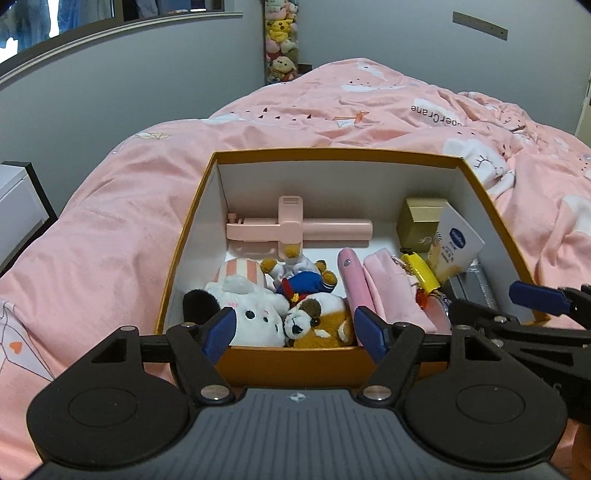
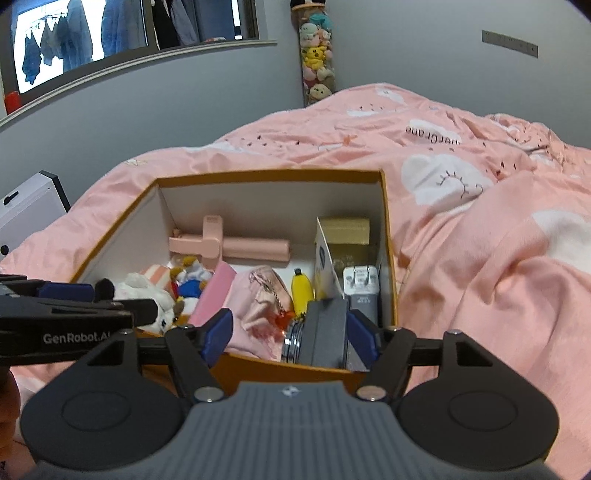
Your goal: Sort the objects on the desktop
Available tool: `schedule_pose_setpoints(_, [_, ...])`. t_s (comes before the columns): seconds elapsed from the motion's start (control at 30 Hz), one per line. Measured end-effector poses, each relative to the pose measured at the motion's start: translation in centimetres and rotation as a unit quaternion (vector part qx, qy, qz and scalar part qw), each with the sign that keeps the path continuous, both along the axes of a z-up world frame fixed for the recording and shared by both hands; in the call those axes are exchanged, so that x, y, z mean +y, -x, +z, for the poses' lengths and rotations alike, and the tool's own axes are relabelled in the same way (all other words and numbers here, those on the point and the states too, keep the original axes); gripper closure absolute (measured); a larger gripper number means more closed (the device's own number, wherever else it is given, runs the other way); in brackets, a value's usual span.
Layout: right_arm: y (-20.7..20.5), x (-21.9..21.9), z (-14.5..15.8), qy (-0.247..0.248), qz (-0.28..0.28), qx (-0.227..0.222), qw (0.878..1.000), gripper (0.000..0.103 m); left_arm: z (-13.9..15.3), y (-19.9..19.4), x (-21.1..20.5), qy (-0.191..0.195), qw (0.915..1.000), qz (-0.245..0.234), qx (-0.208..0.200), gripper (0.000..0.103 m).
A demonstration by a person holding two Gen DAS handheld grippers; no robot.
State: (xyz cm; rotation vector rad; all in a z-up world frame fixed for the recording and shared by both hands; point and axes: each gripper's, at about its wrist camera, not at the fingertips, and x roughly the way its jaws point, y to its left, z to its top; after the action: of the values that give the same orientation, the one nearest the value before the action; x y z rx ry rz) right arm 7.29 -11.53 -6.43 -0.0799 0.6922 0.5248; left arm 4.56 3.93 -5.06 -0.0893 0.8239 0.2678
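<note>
An orange box [image 1: 288,363] with white inner walls sits on the pink bed and holds several objects. Inside are a pink selfie stick [image 1: 299,227], plush toys [image 1: 266,306], a pink pouch [image 1: 395,291], a yellow banana charm [image 1: 419,271], a gold carton [image 1: 421,221] and a white tube [image 1: 456,245]. My left gripper [image 1: 295,330] is open and empty above the box's near wall, over the plush toys. My right gripper [image 2: 291,332] is open above the box's near right corner, with a dark grey block [image 2: 327,332] between its fingers. A white charger [image 2: 361,282] lies beyond it.
The pink duvet [image 2: 480,221] spreads around the box. A white cabinet with a black edge [image 1: 18,206] stands at the left. A tall holder of plush toys [image 2: 317,62] stands against the grey wall, with a window [image 2: 92,33] to its left.
</note>
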Motion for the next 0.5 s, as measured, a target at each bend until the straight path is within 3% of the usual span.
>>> schedule_pose_setpoints(0.5, [-0.1,0.2,-1.6,-0.002,-0.003,0.003,1.000,0.032,-2.1,-0.8,-0.5,-0.014,0.9998,0.009,-0.008,0.015])
